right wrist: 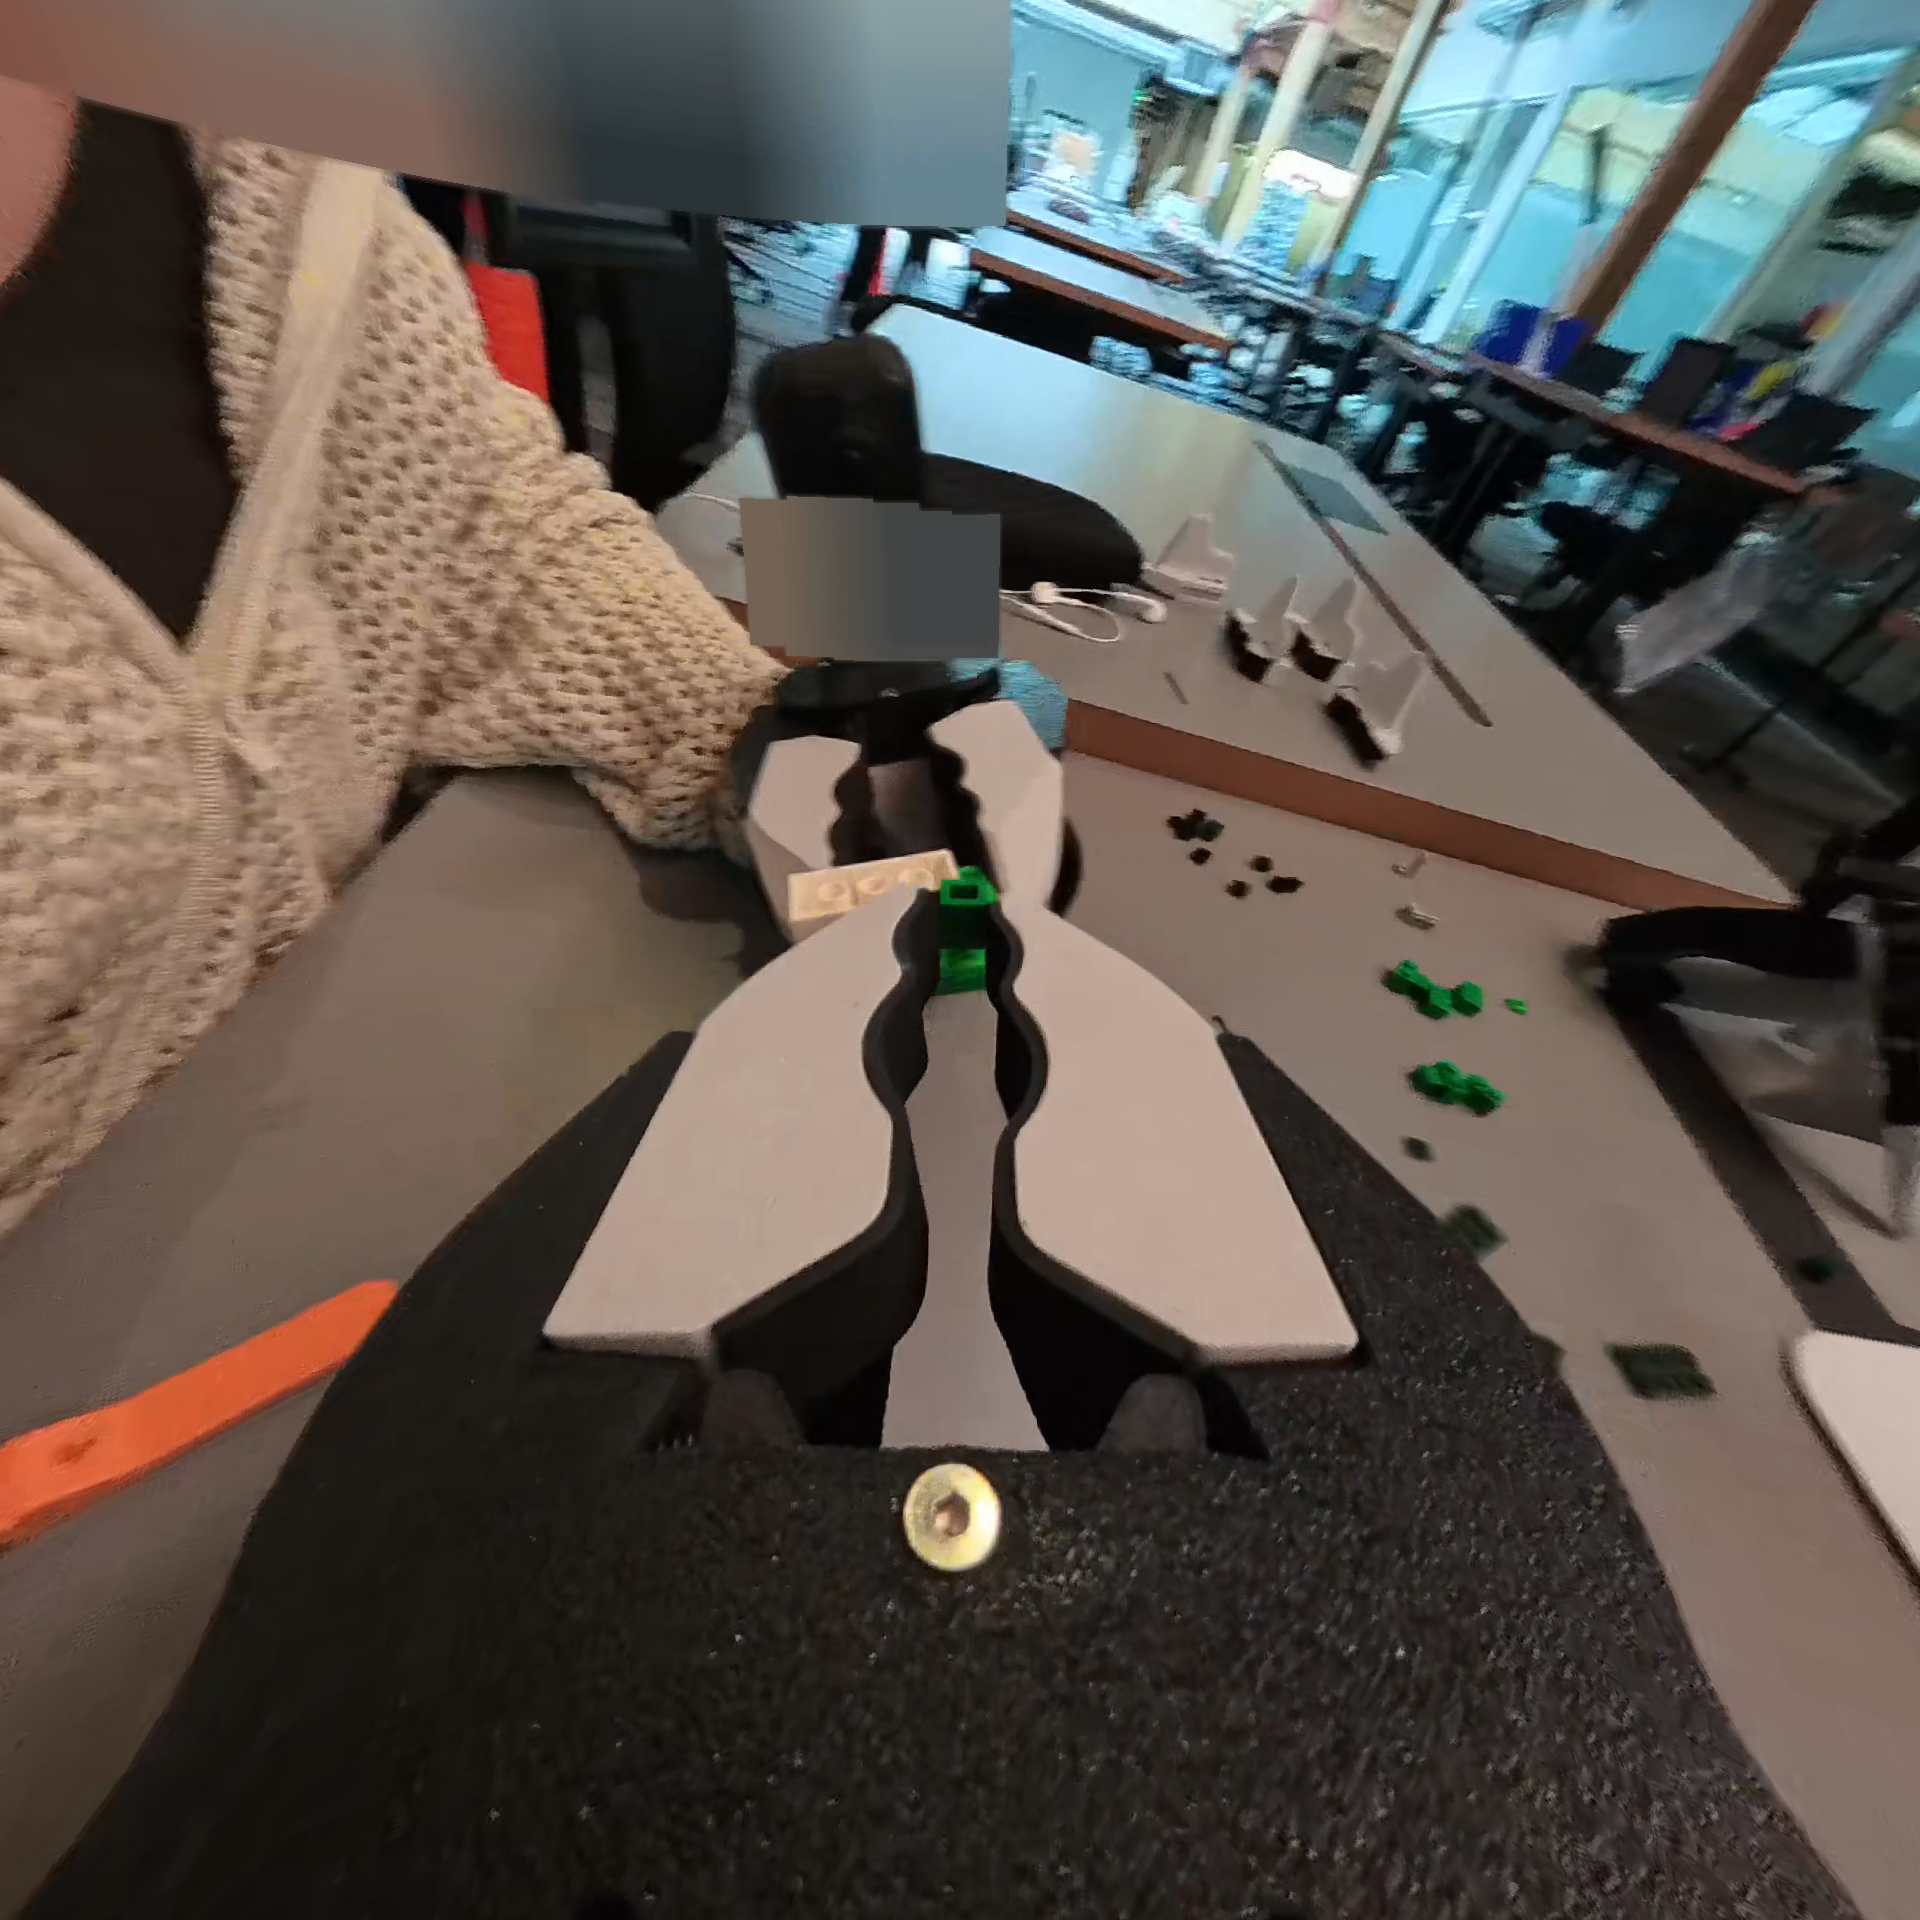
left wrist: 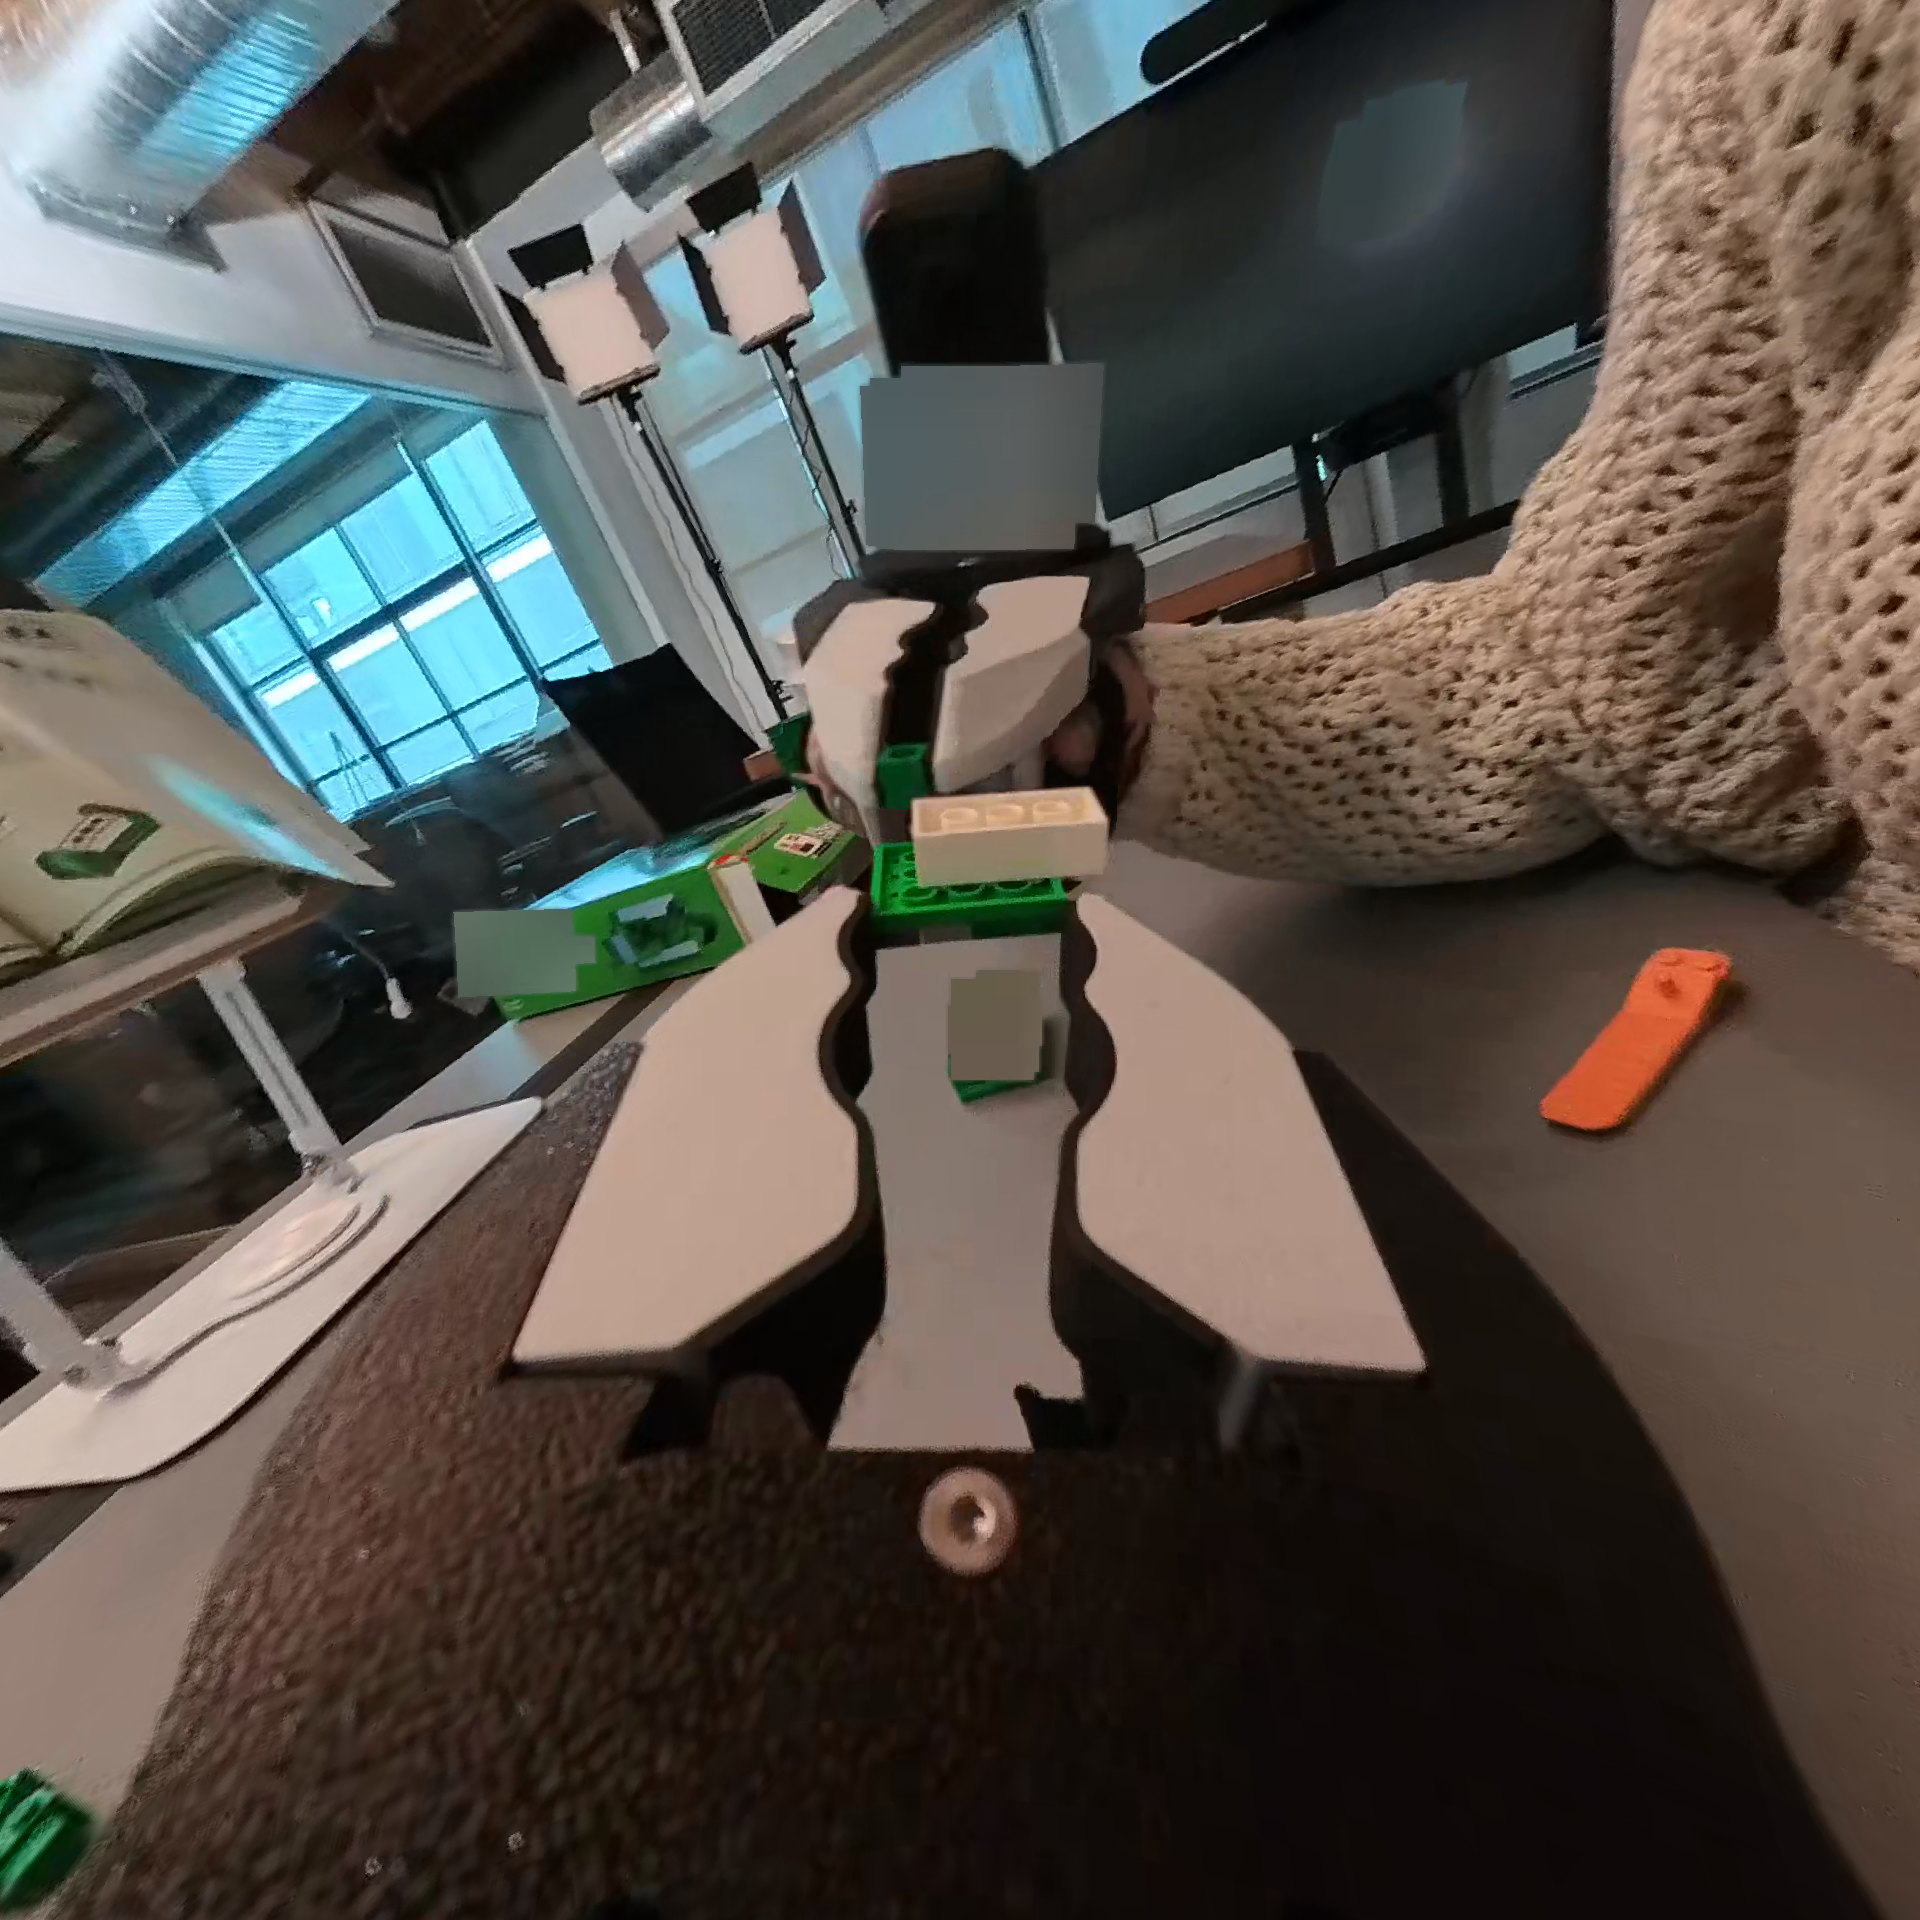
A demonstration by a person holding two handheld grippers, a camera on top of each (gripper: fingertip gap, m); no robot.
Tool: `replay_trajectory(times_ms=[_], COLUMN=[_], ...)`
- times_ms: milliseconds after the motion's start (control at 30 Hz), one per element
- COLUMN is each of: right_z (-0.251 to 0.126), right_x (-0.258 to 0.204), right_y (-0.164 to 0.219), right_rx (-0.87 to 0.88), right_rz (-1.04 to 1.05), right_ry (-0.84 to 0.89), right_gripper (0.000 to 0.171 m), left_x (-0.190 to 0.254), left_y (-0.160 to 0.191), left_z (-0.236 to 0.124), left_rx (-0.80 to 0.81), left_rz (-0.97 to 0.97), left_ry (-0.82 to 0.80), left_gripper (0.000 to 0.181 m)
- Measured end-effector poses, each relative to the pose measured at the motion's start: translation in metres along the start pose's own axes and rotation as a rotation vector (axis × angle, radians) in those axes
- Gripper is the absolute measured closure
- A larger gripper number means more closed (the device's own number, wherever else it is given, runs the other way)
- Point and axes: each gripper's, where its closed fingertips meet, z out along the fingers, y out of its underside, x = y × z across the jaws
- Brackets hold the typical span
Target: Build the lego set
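— Lego bricks, left wrist view: the left gripper [left wrist: 966, 914] grips a green brick [left wrist: 966, 896] with a white brick [left wrist: 1006, 834] stacked on it, fingers wide apart.
— And the other?
— The right gripper [left wrist: 906, 774] faces it, clamping a small green piece [left wrist: 902, 774].
— Right wrist view?
— Nearly closed on that green piece [right wrist: 962, 925]; loose green bricks [right wrist: 1439, 987] lie on the grey table [right wrist: 1299, 1091], an orange tool [right wrist: 187, 1392] nearby.
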Motion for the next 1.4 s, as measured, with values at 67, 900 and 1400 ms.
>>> replay_trajectory(times_ms=[67,900,1400], right_z=[0.000,0.001,-0.001], right_x=[-0.003,-0.011,-0.014], right_y=[-0.001,0.003,0.000], right_rx=[0.013,0.007,0.012], right_rz=[0.027,0.056,0.041], right_ry=[-0.029,-0.097,-0.102], right_gripper=[0.164,0.163,0.148], left_x=[0.003,0.018,0.016], left_y=[-0.001,-0.005,-0.003], left_z=[0.001,0.000,0.000], left_rx=[0.007,0.028,0.020], left_rz=[-0.003,-0.046,-0.078], left_ry=[0.010,0.081,0.075], left_gripper=[0.147,0.147,0.147])
